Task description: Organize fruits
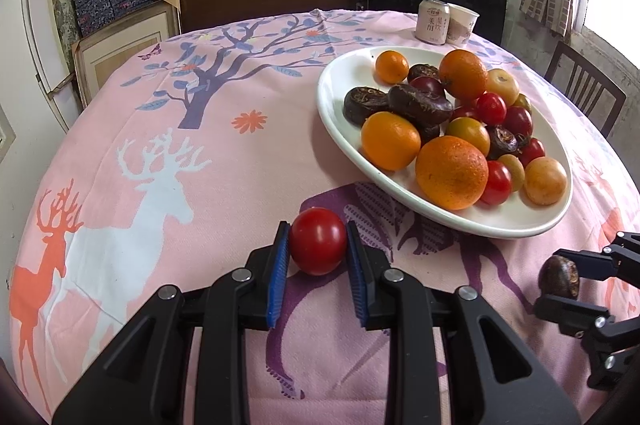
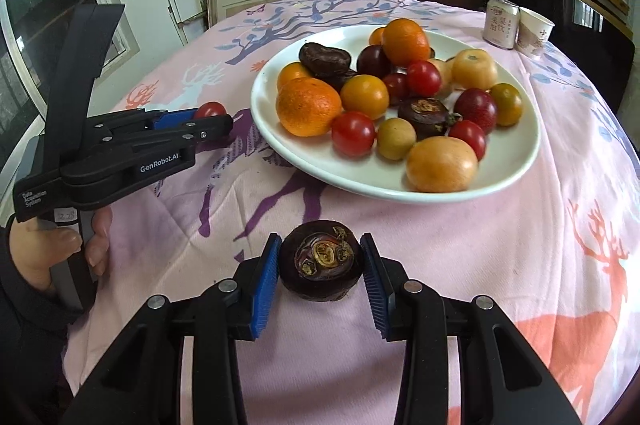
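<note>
My left gripper [image 1: 318, 245] is shut on a red tomato [image 1: 318, 240], low over the pink tablecloth, left of the white plate [image 1: 340, 97]. It shows at the left of the right wrist view [image 2: 208, 115] with the tomato [image 2: 210, 109]. My right gripper [image 2: 320, 265] is shut on a dark brown water chestnut [image 2: 321, 261], in front of the plate [image 2: 508, 161]. It shows at the right edge of the left wrist view [image 1: 558, 283] with the chestnut [image 1: 559, 277]. The plate holds several oranges, tomatoes, yellow fruits and water chestnuts.
A drink can [image 1: 433, 21] and a paper cup [image 1: 461, 24] stand at the table's far right, also in the right wrist view: can [image 2: 500, 22], cup [image 2: 534, 32]. Chairs and shelves of boxes stand behind the table. The deer-print cloth [image 1: 160, 165] spreads left of the plate.
</note>
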Available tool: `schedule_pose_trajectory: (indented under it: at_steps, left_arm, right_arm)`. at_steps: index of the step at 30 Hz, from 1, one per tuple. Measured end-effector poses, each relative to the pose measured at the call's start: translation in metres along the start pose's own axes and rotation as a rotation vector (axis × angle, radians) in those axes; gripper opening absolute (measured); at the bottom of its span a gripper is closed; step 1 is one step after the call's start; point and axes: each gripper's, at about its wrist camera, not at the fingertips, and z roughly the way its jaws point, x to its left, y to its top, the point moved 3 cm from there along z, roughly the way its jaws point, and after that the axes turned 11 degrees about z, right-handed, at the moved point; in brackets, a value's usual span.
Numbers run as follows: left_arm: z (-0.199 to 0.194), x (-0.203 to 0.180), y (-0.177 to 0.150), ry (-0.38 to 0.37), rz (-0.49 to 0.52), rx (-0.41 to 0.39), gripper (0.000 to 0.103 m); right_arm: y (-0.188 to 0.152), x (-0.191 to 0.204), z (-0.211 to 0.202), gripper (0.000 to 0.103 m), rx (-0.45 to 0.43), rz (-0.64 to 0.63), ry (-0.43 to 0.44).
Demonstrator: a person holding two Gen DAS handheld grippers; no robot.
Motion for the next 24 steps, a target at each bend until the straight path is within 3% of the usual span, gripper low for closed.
schedule_pose_trajectory:
  at_steps: [12,24]
  left_arm:
    - [-0.012,-0.005,-0.006,0.026,0.001,-0.013,0.027]
    - [-0.06,-0.013,-0.026,0.023,-0.012,-0.068,0.027]
  right_arm:
    - [-0.014,-0.033,-0.033,0.041,-0.037,0.053,0.004]
    - [-0.021,-0.069,-0.062,0.041,-0.09,0.108,0.033]
